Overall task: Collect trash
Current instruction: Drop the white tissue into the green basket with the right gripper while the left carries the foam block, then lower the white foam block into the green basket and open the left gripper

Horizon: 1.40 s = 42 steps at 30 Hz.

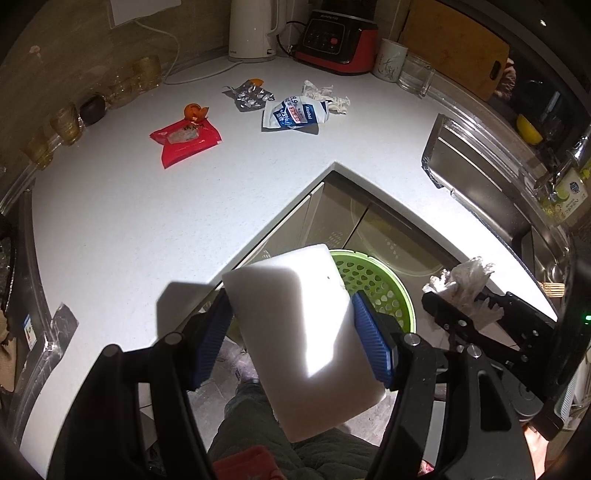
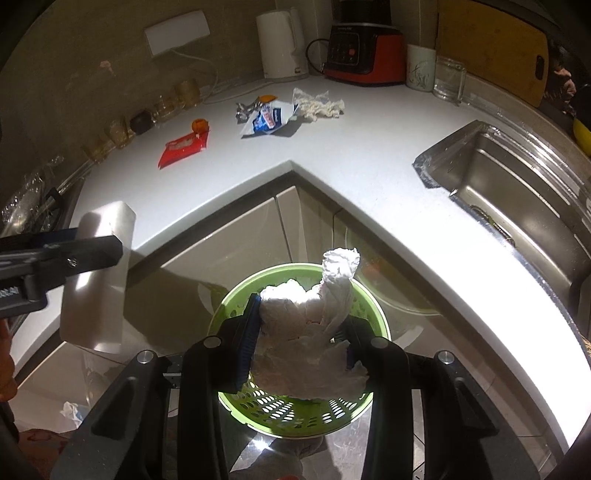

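Note:
My left gripper (image 1: 291, 332) is shut on a white foam block (image 1: 303, 339), held off the counter edge beside the green perforated bin (image 1: 391, 291). My right gripper (image 2: 301, 339) is shut on a crumpled white tissue (image 2: 314, 332), held directly above the green bin (image 2: 295, 417) on the floor. On the white counter (image 1: 129, 229) lie a red wrapper (image 1: 184, 142), orange peel (image 1: 195, 112), a foil blister pack (image 1: 251, 95), a blue-white alcohol wipes packet (image 1: 295, 114) and another crumpled tissue (image 1: 327, 95).
A white kettle (image 1: 251, 29), red-black appliance (image 1: 336, 40), mug (image 1: 391, 59) and glass (image 1: 415, 74) stand at the back. Amber glass jars (image 1: 110, 96) line the left wall. A steel sink (image 2: 524, 199) is at the right. Cabinet doors (image 2: 229, 236) stand below the counter corner.

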### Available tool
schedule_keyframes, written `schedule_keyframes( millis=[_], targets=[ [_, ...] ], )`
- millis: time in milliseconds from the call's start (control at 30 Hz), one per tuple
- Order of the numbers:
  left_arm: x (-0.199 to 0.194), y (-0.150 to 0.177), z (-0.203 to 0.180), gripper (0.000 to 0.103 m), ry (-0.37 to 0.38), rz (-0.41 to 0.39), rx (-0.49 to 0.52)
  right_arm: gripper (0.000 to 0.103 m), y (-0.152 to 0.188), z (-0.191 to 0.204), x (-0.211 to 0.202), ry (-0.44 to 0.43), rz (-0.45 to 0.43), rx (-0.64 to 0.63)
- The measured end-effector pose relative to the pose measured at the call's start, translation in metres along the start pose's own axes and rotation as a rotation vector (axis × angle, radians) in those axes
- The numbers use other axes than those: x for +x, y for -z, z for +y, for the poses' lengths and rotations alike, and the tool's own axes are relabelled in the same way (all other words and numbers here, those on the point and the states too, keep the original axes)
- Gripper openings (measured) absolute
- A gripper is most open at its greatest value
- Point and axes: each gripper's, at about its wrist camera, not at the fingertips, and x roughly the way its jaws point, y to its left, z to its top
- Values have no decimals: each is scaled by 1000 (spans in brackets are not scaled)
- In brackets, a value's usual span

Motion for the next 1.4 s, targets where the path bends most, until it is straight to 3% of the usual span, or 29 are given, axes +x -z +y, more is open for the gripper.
schedule_keyframes(
  millis=[133,233,300,500,700,933,1133,1400],
  targets=[
    [3,-1,4,64,-12,7,-13,40,3,-1,17,-9,32,-8],
    [6,-1,7,64,-15,19,-28,48,4,-2,31,3,54,-10],
    [8,-2,8,64,-19,26,-34,64,5,-3,38,1,71,-12],
    [15,-2,7,64,-30,41,-33,85,2,-6,43,4,79,-16],
    [20,-3,0,64,-24,54,-24,98,-9,-15,25,19,48,15],
    [29,1,-19,65,7,81,25,101,-22,-31,-27,44,-53,43],
    [37,6,-38,65,35,105,64,101,-21,-54,-58,122,-110,81],
    [46,10,-59,67,62,133,102,101,-6,-91,-70,122,-111,209]
  ],
)
